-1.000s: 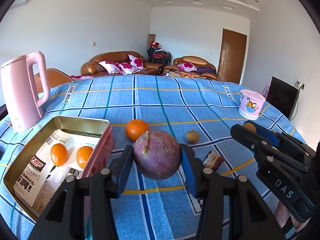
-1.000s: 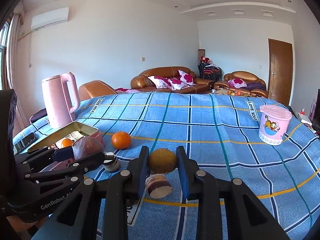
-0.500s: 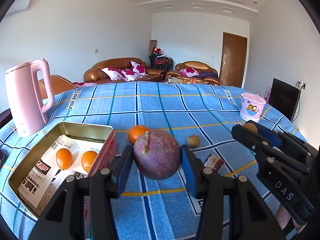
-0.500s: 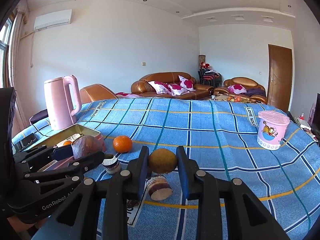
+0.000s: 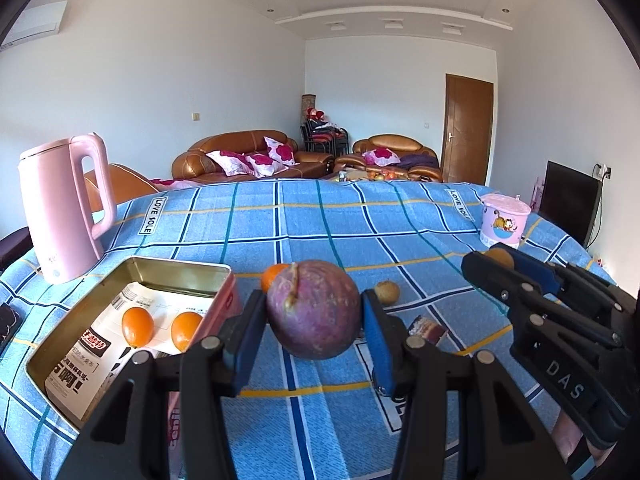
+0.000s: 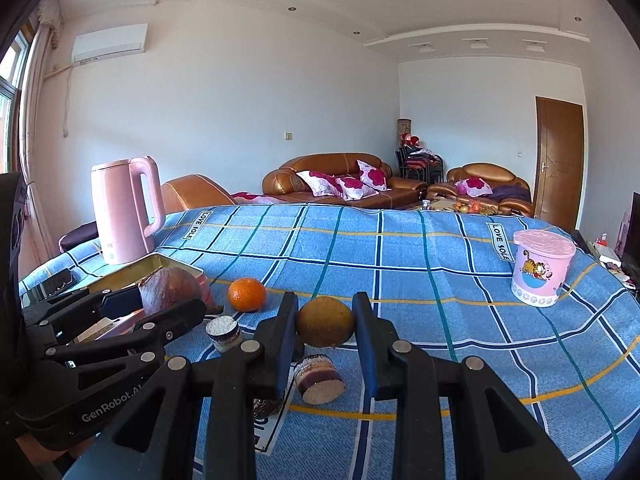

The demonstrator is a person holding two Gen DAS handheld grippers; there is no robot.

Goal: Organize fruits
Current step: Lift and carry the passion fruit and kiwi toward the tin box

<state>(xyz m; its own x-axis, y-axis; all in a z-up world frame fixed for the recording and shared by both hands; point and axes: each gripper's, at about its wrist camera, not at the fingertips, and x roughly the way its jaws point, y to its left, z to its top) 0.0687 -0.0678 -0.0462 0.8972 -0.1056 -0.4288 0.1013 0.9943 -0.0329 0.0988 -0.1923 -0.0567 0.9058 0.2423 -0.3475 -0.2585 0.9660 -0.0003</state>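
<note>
My left gripper (image 5: pixel 314 308) is shut on a round purple passion fruit (image 5: pixel 316 320), held above the blue checked tablecloth just right of an open tin box (image 5: pixel 182 270). Two small oranges (image 5: pixel 138 326) lie in the tin on printed paper. An orange (image 5: pixel 274 276) and a small brown fruit (image 5: pixel 387 292) rest on the cloth behind. My right gripper (image 6: pixel 326 314) is shut on a yellow-brown round fruit (image 6: pixel 326 322), also off the cloth. In the right wrist view, the left gripper (image 6: pixel 172 300) with the purple fruit (image 6: pixel 170 290) is at the left, near the orange (image 6: pixel 247 294).
A pink kettle (image 5: pixel 64 208) stands behind the tin at the far left. A pink cartoon tub (image 6: pixel 542 266) stands at the right. Small round cakes (image 6: pixel 320 376) and a little jar (image 6: pixel 224 332) lie under the right gripper. Sofas stand beyond the table.
The left gripper has tipped up slightly, so the table sits lower in its view. Both fruits stay gripped and neither hand has shifted noticeably.
</note>
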